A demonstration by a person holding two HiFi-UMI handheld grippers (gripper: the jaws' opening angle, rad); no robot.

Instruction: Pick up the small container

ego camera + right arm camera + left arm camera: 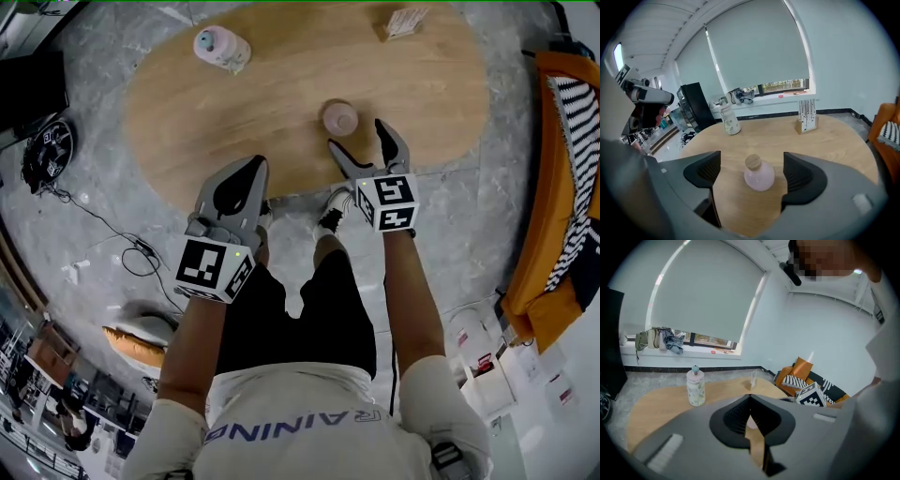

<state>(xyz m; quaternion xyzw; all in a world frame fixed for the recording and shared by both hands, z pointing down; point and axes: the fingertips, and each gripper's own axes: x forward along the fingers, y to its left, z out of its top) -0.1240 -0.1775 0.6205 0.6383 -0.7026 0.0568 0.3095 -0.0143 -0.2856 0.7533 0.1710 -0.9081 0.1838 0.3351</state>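
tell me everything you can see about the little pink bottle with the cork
A small round-bellied bottle of pale pink, translucent-looking material, its short neck closed by a cork-like stopper. It stands upright on the wooden table near the person's edge, lined up with the open right gripper, which does not touch it.

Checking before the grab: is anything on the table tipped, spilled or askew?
Nothing stands out. The small container, corked, stands upright on the table; the tall bottle and the small stand stand upright too.
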